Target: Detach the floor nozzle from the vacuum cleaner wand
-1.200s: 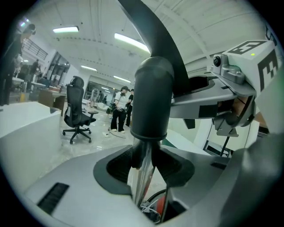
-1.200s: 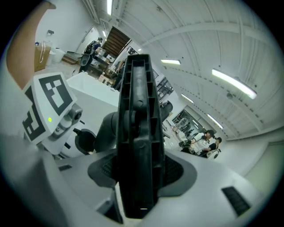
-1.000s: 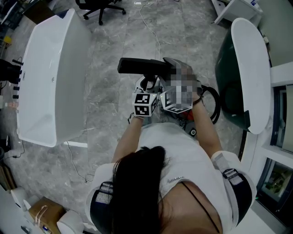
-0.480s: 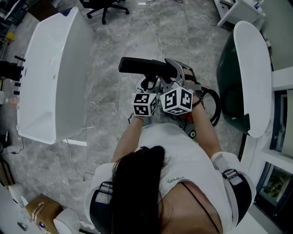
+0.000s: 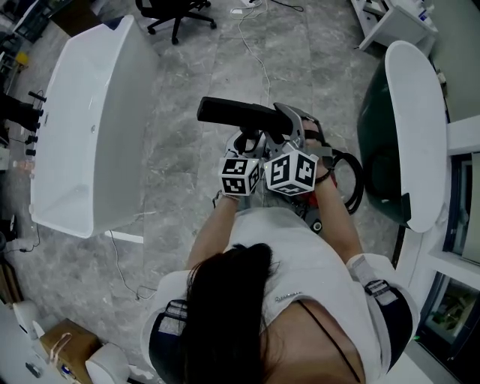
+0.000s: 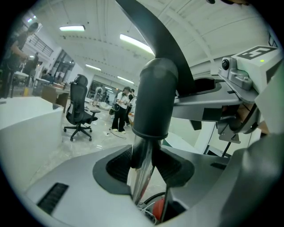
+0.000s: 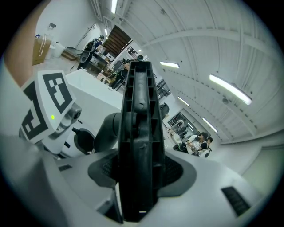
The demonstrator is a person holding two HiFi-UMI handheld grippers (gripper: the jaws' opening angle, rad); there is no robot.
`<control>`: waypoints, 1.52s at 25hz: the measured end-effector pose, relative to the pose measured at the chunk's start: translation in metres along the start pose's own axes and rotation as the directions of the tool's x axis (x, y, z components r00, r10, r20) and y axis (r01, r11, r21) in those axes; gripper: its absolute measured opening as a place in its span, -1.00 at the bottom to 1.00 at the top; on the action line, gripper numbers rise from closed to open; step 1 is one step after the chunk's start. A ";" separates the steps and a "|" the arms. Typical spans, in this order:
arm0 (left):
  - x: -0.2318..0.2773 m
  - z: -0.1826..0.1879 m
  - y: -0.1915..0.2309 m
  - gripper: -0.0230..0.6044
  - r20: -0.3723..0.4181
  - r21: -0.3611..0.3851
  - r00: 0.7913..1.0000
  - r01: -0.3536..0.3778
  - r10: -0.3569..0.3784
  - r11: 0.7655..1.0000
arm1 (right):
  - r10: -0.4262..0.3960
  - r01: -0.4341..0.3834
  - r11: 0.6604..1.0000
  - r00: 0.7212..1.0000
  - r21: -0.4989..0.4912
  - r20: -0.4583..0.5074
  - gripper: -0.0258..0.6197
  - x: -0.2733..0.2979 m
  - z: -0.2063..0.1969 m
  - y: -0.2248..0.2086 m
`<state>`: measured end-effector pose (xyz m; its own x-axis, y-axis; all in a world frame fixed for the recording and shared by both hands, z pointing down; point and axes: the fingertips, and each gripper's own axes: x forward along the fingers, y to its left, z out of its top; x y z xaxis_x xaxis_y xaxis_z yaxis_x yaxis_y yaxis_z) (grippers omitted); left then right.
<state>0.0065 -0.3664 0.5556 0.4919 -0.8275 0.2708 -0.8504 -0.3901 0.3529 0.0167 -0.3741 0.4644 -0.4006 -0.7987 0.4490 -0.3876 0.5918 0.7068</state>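
We hold the left gripper (image 6: 143, 167) closed on the wand (image 6: 141, 184). Both pads press the bright metal tube from either side, with the jaws about half spread. Directly above the jaws a dark collar (image 6: 153, 99) caps the tube. A dark neck (image 6: 151, 31) rises from the collar, away from the gripper.

We hold the right gripper (image 7: 137, 175) closed on the nozzle (image 7: 138, 119). Its pads clamp the black ribbed body, which fills the gap and runs straight out ahead of the jaws. These jaws stand fairly wide.

In the head view the two grippers sit side by side in front of the person, with their marker cubes almost touching. The nozzle lies just ahead of both grippers and reaches out past the left one. Nozzle and wand appear joined at the collar.

A white table (image 5: 82, 127) stands well off to the left of the left gripper. A chair (image 5: 176, 11) stands far ahead of it.
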 end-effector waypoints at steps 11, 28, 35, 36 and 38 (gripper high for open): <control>0.000 0.001 0.001 -0.44 0.001 0.015 1.000 0.005 -0.005 1.000 | -0.028 0.028 1.000 1.000 -0.003 -0.002 -0.23 -0.002 0.002 -0.001; 0.002 0.002 -0.001 -0.43 0.006 0.019 1.000 0.016 -0.016 1.000 | -0.018 0.017 0.999 1.000 0.037 0.016 -0.23 -0.003 0.000 -0.004; 0.004 0.004 -0.001 -0.43 0.005 0.028 1.000 0.022 -0.022 0.999 | -0.030 0.030 1.000 1.000 -0.006 0.007 -0.23 -0.001 0.003 -0.005; 0.003 0.004 -0.001 -0.43 0.007 0.025 1.000 0.021 -0.021 0.999 | -0.029 0.029 1.000 1.000 0.000 0.010 -0.23 -0.002 0.003 -0.005; 0.003 0.004 0.003 -0.43 0.010 0.018 1.000 0.010 -0.010 1.000 | -0.039 0.035 0.996 0.998 0.077 0.048 -0.23 -0.007 0.010 -0.015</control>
<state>0.0046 -0.3712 0.5535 0.4983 -0.8275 0.2587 -0.8489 -0.4050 0.3397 0.0167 -0.3765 0.4449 -0.4243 -0.8150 0.3947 -0.4642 0.5700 0.6779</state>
